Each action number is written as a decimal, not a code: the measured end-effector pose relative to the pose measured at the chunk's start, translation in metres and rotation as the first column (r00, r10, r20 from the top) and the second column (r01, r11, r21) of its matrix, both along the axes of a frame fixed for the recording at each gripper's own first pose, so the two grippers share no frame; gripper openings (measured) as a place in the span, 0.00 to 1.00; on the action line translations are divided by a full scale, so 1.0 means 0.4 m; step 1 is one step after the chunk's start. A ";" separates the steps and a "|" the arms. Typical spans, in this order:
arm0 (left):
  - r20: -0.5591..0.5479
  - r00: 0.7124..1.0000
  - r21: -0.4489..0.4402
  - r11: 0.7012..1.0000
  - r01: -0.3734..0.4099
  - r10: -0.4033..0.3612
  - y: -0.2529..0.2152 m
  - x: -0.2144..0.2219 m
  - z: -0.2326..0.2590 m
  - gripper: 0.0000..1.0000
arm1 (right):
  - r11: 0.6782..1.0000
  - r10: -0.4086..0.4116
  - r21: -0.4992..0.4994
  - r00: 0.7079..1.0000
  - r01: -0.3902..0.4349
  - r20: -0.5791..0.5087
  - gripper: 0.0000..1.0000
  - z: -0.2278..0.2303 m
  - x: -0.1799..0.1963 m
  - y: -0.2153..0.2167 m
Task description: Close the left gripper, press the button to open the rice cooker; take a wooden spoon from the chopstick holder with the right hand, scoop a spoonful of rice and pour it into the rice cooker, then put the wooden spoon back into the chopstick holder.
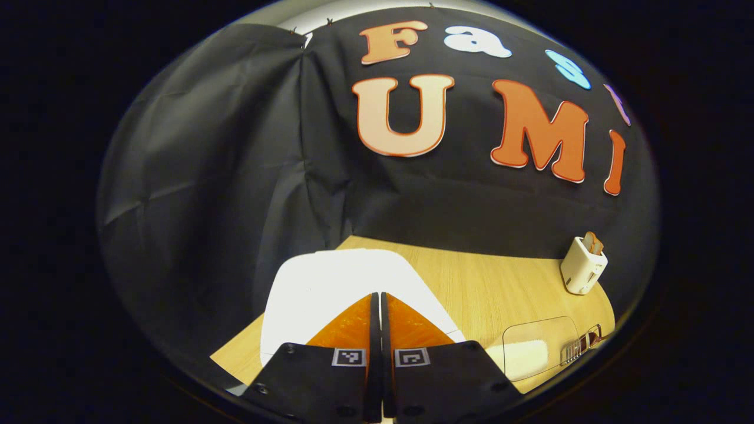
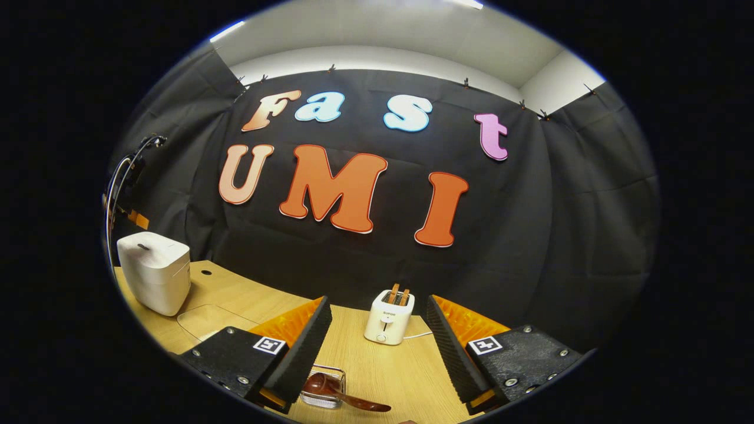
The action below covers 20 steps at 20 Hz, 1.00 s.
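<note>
Left gripper (image 1: 377,306): clenched, fingers together over the white rice cooker (image 1: 330,282), lid down. Right gripper (image 2: 377,330): released, jaws wide above the table (image 2: 400,371). Wooden spoon (image 2: 336,391): resting in a clear holder (image 2: 321,397). Toaster (image 2: 387,318): near the wall.

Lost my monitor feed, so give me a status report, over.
Left hand-held gripper shut, over closed white rice cooker. Right hand-held gripper open, empty. Brown wooden spoon in clear holder. Nothing blocking.
</note>
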<state>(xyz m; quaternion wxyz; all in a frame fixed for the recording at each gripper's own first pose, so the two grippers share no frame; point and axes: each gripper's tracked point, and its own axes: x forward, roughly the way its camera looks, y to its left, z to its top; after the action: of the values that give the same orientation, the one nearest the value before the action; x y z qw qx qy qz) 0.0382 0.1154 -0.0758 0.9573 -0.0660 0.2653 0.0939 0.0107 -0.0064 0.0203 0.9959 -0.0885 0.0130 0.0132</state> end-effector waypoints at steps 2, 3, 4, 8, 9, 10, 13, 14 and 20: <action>-0.070 0.998 -0.036 0.999 -0.009 0.006 0.003 -0.005 -0.048 0.04 | 1.000 -0.005 0.008 1.000 0.005 -0.014 0.97 -0.013 0.002 -0.010; -0.097 0.995 -0.054 0.999 -0.009 0.003 0.000 -0.003 -0.067 0.04 | 1.000 -0.006 0.011 1.000 0.007 -0.018 0.97 -0.019 0.000 -0.014; -0.124 0.992 -0.066 0.998 -0.009 0.001 0.001 -0.004 -0.090 0.04 | 1.000 -0.011 0.013 1.000 0.012 -0.022 0.97 -0.022 0.001 -0.018; -0.154 0.988 -0.142 0.989 -0.036 0.014 0.004 0.002 -0.134 0.04 | 0.999 -0.035 0.012 0.999 0.036 -0.039 0.97 -0.044 -0.003 -0.042; -0.143 0.990 -0.172 0.984 -0.044 0.019 0.010 0.010 -0.130 0.08 | 0.999 -0.034 0.019 0.998 0.035 -0.047 0.97 -0.049 -0.003 -0.040; -0.148 0.989 -0.194 0.980 -0.047 0.018 0.011 0.006 -0.135 0.04 | 0.999 -0.029 0.025 0.998 0.030 -0.053 0.97 -0.056 -0.004 -0.036; -0.140 0.990 -0.200 0.979 -0.036 0.007 0.010 0.003 -0.129 0.05 | 0.999 -0.033 0.020 0.998 0.034 -0.060 0.97 -0.067 -0.008 -0.040; -0.135 0.991 -0.190 0.981 -0.039 0.013 0.008 0.008 -0.122 0.04 | 0.999 -0.033 0.022 0.997 0.035 -0.069 0.97 -0.074 -0.009 -0.042; 0.081 0.994 -0.003 0.998 -0.069 0.069 0.043 0.043 0.058 0.04 | 0.998 -0.053 0.017 0.993 0.055 -0.108 0.97 -0.111 -0.027 -0.066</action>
<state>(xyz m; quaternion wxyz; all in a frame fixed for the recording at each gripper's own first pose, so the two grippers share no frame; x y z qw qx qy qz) 0.0552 0.1325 -0.0524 0.9635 -0.0787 0.2236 0.1242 0.0000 -0.0329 -0.0239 0.9946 -0.0775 0.0689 -0.0090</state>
